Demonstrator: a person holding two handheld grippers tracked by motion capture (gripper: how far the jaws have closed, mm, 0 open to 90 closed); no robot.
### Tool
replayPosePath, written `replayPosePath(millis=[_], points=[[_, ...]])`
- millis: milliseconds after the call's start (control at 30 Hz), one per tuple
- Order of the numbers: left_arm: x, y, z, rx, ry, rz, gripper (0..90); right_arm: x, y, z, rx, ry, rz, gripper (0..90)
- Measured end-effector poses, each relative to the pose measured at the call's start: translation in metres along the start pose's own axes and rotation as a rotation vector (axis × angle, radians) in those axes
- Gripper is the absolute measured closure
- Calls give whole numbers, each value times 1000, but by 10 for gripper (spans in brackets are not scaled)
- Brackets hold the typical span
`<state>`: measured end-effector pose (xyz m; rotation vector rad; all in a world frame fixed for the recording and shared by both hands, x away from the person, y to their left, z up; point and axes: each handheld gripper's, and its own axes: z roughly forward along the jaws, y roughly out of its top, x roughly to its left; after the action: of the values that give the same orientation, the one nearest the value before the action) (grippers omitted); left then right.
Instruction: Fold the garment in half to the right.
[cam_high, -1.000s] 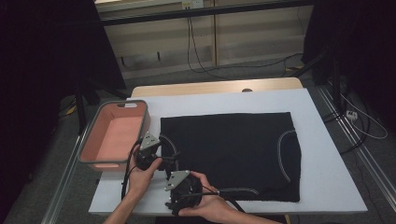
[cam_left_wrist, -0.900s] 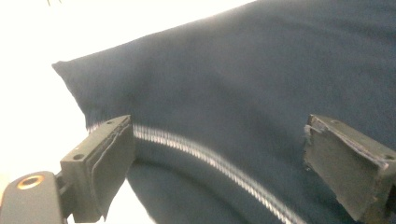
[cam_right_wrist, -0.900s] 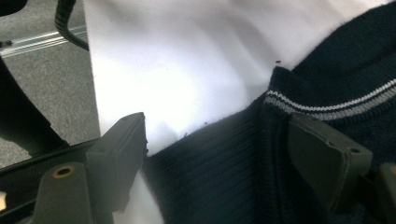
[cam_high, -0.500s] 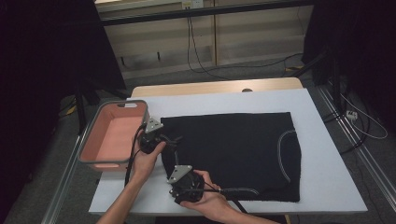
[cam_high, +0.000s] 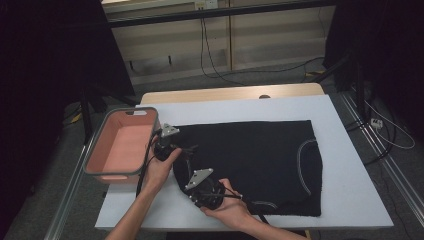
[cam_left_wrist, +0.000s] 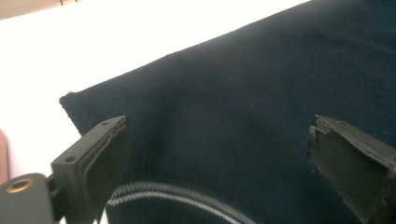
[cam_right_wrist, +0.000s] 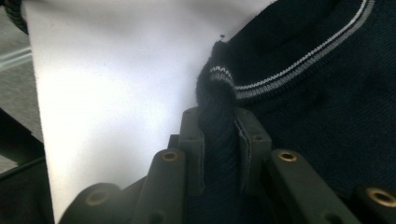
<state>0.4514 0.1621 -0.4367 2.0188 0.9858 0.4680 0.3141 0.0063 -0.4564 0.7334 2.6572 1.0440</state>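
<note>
Dark garment (cam_high: 250, 160), trimmed with pale stripes, is spread flat over the middle of the white table (cam_high: 350, 190), its left edge near the pink tub (cam_high: 122, 147) at the table's left edge. A bunched fold of its striped hem is pinched by the right gripper (cam_right_wrist: 219, 140), whose jaws have just been closing, near the front edge. The left gripper (cam_left_wrist: 215, 154) is held spread above the garment's far left corner, nothing between its jaws.

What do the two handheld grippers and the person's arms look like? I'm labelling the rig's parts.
Each handheld gripper, left gripper and right gripper, has a black body topped by a grey three-cornered plate, with a black cable trailing off. The flat black jaws carry dark pads and brass-coloured screw holes. The forearms are bare, without sleeves.
</note>
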Motion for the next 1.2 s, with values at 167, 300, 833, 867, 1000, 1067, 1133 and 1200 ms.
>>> replayPosePath(millis=[167, 300, 833, 867, 1000, 1067, 1133, 1200], points=[[7, 8, 9, 22, -21, -43, 83, -6, -3, 0, -19, 40, 4, 768], [15, 14, 16, 42, -5, -61, 83, -7, -3, 0, -20, 49, 13, 769], [42, 20, 47, 76, 114, -121, 192, -7, -5, 0, -32, 45, 2, 764], [43, 21, 47, 84, 114, -110, 206, -6, -5, 0, -32, 44, 4, 764], [45, 24, 49, 63, 140, -102, 249, -6, -5, 0, -31, 40, -4, 762], [47, 24, 50, 65, 156, -114, 249, -5, -5, 0, -31, 35, -2, 761], [49, 24, 51, 73, 160, -119, 233, -5, -5, 0, -29, 35, -6, 761], [50, 23, 54, 97, 163, -119, 235, -5, -5, 0, -30, 36, -3, 760]])
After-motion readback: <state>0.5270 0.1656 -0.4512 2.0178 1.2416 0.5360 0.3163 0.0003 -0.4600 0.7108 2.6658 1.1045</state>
